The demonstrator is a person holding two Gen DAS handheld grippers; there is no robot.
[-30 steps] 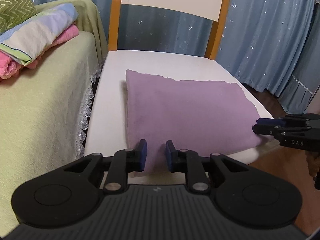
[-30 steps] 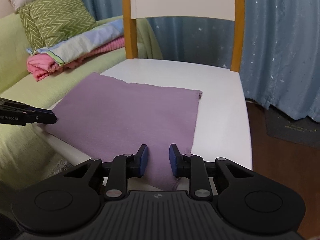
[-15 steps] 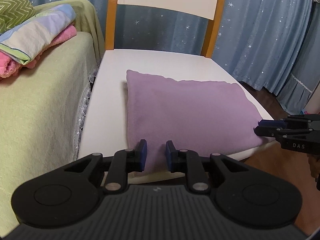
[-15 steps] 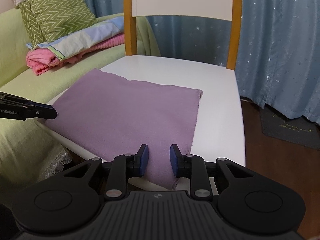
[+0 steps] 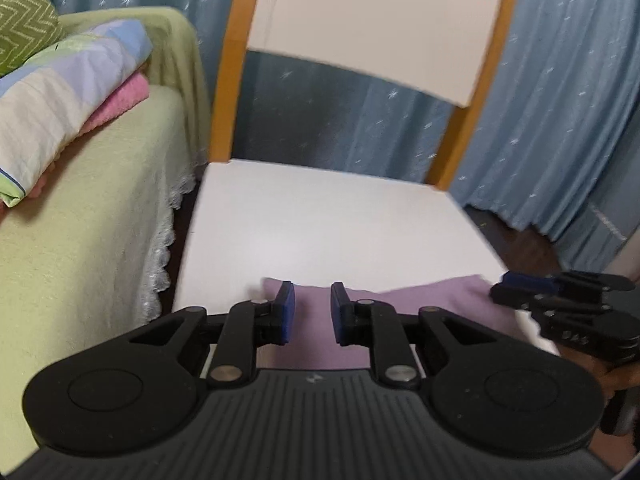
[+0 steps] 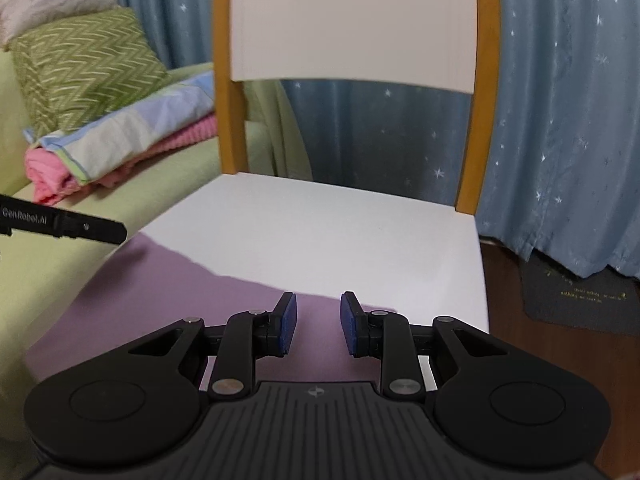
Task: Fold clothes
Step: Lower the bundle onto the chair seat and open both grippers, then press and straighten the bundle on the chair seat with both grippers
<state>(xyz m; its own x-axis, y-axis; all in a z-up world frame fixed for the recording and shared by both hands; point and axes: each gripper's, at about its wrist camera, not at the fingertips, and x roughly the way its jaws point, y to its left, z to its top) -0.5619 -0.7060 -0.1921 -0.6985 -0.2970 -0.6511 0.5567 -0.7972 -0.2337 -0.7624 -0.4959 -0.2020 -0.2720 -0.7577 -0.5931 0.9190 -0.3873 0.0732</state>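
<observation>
Both tongs, left (image 5: 312, 312) and right (image 6: 318, 320), grasp the purple cloth (image 6: 160, 292); chair back (image 6: 352, 24) ahead, sofa (image 5: 80, 240) leftward.

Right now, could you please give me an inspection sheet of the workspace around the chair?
Surface: white chair seat, its far part bare.
Job's things: purple cloth on the seat's near part, running between both grippers' fingers.
Clutter: folded patchwork cloth on a pink towel, and a green zigzag cushion, all on the green-covered sofa.
Grippers: left gripper and right gripper each show a gap between the pads with cloth in it; grip unclear.
Cables: nothing seen.
Surroundings: blue star-patterned curtains, dark mat on wooden floor.
</observation>
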